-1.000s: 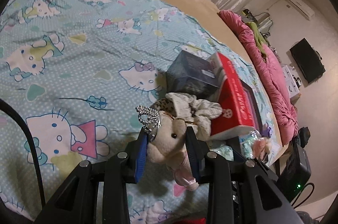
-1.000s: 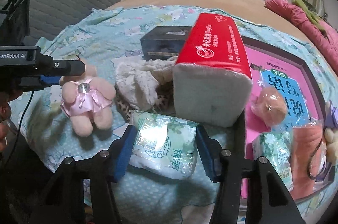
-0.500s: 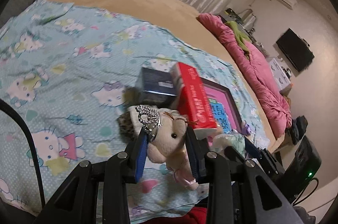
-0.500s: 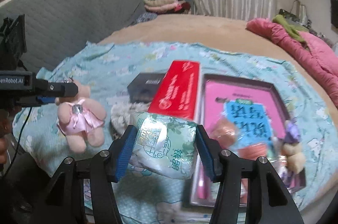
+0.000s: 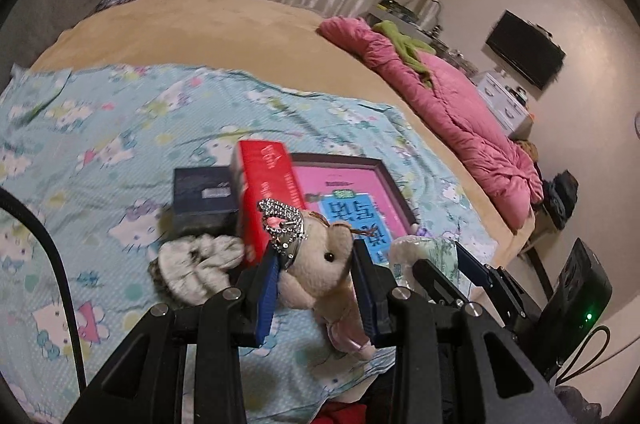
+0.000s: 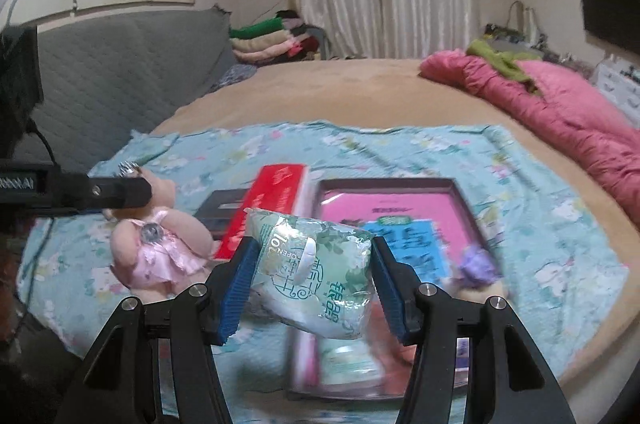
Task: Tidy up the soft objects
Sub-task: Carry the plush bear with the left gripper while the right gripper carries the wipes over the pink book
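My left gripper is shut on a small beige plush bear with a silver crown and pink dress, held above the bed; the bear also shows in the right wrist view. My right gripper is shut on a green-white tissue pack, lifted over the near edge of a pink box lid tray. The pack also shows in the left wrist view. A grey-white scrunchie lies on the Hello Kitty sheet beside a red tissue box.
A dark blue box stands left of the red tissue box. The tray holds another tissue pack and a purple plush. A pink quilt lies at the bed's right. Folded clothes are stacked at the back.
Both grippers have risen and pulled back from the bed with their loads. The tissue pack now hangs over the tray's near edge; the bear is higher above the sheet.
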{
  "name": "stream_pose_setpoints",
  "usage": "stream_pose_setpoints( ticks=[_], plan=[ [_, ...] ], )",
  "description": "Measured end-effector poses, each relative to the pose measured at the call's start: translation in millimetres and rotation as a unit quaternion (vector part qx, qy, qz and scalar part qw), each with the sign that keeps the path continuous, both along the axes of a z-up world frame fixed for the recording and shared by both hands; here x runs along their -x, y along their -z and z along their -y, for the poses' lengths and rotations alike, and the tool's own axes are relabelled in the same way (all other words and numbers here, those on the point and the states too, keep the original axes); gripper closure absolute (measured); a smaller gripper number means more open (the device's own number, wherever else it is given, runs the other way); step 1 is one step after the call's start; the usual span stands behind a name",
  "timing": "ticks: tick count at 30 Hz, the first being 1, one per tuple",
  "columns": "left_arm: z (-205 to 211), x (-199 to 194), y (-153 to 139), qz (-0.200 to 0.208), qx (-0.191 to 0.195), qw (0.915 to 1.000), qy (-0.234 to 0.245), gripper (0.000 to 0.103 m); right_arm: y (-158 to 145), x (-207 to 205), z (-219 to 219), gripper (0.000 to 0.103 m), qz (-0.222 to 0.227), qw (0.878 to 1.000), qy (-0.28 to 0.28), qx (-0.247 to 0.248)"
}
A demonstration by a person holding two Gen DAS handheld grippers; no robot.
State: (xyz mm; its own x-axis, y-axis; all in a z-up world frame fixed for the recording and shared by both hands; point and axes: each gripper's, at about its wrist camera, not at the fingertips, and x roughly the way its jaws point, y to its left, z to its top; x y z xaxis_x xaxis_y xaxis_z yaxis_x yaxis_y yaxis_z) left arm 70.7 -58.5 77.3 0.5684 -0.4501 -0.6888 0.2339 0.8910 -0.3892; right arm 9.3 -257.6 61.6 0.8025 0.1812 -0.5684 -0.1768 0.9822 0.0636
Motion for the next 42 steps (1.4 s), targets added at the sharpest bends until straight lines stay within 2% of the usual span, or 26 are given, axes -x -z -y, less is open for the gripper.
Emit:
stream_pose_setpoints(
  ticks=[11,20,29,37,42],
  plan=[
    [60.0,-7.6,-18.6,0.028,-0.029,0.998,0.049,0.068,-14.4,5.1,58.7,0.045,0.021,0.996,0.077,-0.027],
    [88.6,-9.9,-25.9,0.04,-0.047,0.9959,0.066,0.068,-24.0,10.2,77.0,0.045,0.034,0.994,0.1,-0.037],
    [108.5,-17.4,-3.7,0.016,-0.051,0.9944,0.091,0.068,-20.6,9.6,84.6,0.045,0.035,0.993,0.11,-0.037],
    [127.3,-20.1,16.3,0.013,-0.088,0.9908,0.102,0.068,-9.1,6.8,94.7,0.045,0.027,0.992,0.119,-0.041],
    [134.2,-25.4,30.1,0.002,-0.096,0.9898,0.105,0.068,-1.8,4.1,97.2,0.045,0.019,0.992,0.12,-0.042]
  ],
)
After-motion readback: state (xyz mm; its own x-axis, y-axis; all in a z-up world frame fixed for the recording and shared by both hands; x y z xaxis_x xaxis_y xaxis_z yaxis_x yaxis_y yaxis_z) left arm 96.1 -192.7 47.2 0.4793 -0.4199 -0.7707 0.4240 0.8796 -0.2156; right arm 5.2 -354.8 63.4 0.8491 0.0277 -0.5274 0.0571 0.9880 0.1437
